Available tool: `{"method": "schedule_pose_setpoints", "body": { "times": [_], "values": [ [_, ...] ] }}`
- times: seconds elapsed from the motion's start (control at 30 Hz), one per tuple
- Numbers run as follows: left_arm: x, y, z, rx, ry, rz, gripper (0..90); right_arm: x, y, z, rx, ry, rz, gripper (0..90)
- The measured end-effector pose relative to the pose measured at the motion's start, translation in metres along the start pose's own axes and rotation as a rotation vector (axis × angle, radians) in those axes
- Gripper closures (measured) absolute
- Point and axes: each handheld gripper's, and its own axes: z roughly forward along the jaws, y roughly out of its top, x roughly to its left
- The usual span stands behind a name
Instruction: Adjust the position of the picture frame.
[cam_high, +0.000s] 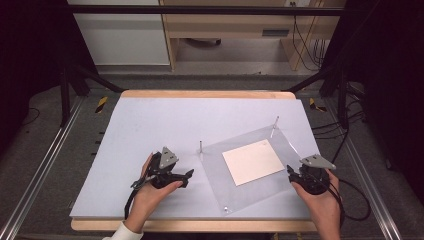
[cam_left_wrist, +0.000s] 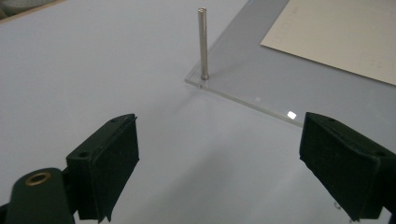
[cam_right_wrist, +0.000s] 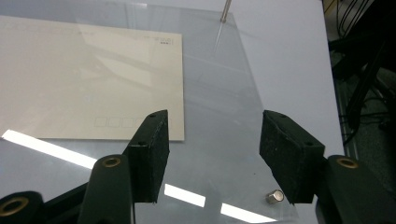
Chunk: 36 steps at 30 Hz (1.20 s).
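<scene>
Though faint boxes show, card (cam_right_wrist: 88, 79) print stays unreadable.

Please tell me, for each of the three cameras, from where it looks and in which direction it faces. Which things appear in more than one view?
High view: sits above the person's side, faces forward and down on the table; both forearms, left claw and right claw show.
Left gripper view: rides on the left claw, looks low across the table at a metal post on a clear plate's corner; its open jaws show.
Right gripper view: rides on the right claw, looks down on the cream card; its open jaws show.
Shared: the plate and card appear in all three.
</scene>
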Motion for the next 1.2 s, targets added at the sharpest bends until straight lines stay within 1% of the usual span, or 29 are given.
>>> {"method": "schedule_pose_setpoints", "body": {
  "times": [0.07,0.1,0.13,0.17,0.23,0.27,0.3,0.33,0.4,0.43,0.5,0.53,0.57,0.6,0.63,0.7,0.8,0.83,0.9,0.97,1.03,1.13,1.2],
  "values": [
    [-0.001,0.004,0.003,0.020,-0.009,-0.001,13.4,-0.001,0.005,0.004,0.018,0.007,-0.008,42.4],
    [-0.001,0.004,0.003,0.020,-0.009,-0.001,14.4,-0.001,0.005,0.004,0.018,0.007,-0.008,42.4],
    [-0.002,0.008,0.006,0.039,-0.030,0.006,18.3,-0.002,0.011,0.008,0.029,0.024,-0.015,40.9],
    [-0.002,0.011,0.007,0.046,-0.044,0.006,20.8,-0.002,0.014,0.009,0.038,0.035,-0.011,40.4],
    [-0.002,0.016,0.011,0.061,-0.043,0.010,21.3,-0.005,0.021,0.014,0.052,0.060,-0.014,40.2],
    [-0.002,0.020,0.013,0.074,-0.044,0.014,21.2,-0.007,0.026,0.016,0.061,0.075,-0.007,41.4],
    [-0.002,0.022,0.015,0.081,-0.047,0.015,21.2,-0.009,0.030,0.019,0.069,0.081,-0.012,42.7],
    [-0.002,0.026,0.019,0.086,-0.042,0.008,21.2,-0.010,0.034,0.022,0.084,0.090,-0.006,43.3],
    [-0.002,0.032,0.024,0.091,-0.027,0.002,21.2,-0.017,0.047,0.031,0.115,0.095,-0.013,46.6],
    [-0.002,0.034,0.027,0.082,-0.015,0.002,21.2,-0.019,0.053,0.034,0.126,0.099,-0.016,49.0],
    [-0.001,0.037,0.030,0.081,0.005,0.004,21.3,-0.023,0.065,0.041,0.128,0.105,-0.017,52.6],
    [-0.001,0.037,0.030,0.081,0.005,0.004,21.4,-0.025,0.070,0.044,0.129,0.106,-0.022,54.0],
    [0.000,0.040,0.033,0.061,0.029,-0.006,23.4,-0.027,0.078,0.049,0.125,0.101,-0.025,54.7],
    [0.001,0.041,0.035,0.056,0.042,-0.010,23.9,-0.028,0.083,0.052,0.124,0.100,-0.023,54.8],
    [0.001,0.041,0.036,0.048,0.054,-0.014,24.1,-0.029,0.090,0.057,0.120,0.094,-0.031,55.8],
    [0.001,0.041,0.040,0.041,0.077,-0.017,25.1,-0.031,0.098,0.066,0.109,0.083,-0.043,57.5],
    [0.002,0.042,0.047,0.031,0.096,-0.026,26.4,-0.034,0.108,0.086,0.108,0.091,-0.025,58.5],
    [0.002,0.042,0.049,0.018,0.098,-0.044,26.7,-0.035,0.110,0.091,0.107,0.085,-0.022,58.6],
    [0.003,0.042,0.053,0.014,0.113,-0.051,27.8,-0.036,0.112,0.103,0.109,0.080,-0.007,58.4],
    [0.004,0.041,0.057,0.012,0.111,-0.071,30.6,-0.038,0.113,0.114,0.104,0.084,0.010,60.2],
    [0.004,0.041,0.060,0.015,0.105,-0.076,35.2,-0.040,0.112,0.123,0.092,0.094,0.037,62.1],
    [0.003,0.041,0.063,-0.001,0.095,-0.098,39.6,-0.041,0.111,0.135,0.095,0.114,0.082,64.1],
    [0.001,0.042,0.065,-0.011,0.104,-0.095,41.3,-0.041,0.110,0.142,0.100,0.100,0.092,64.7]
  ]
}}
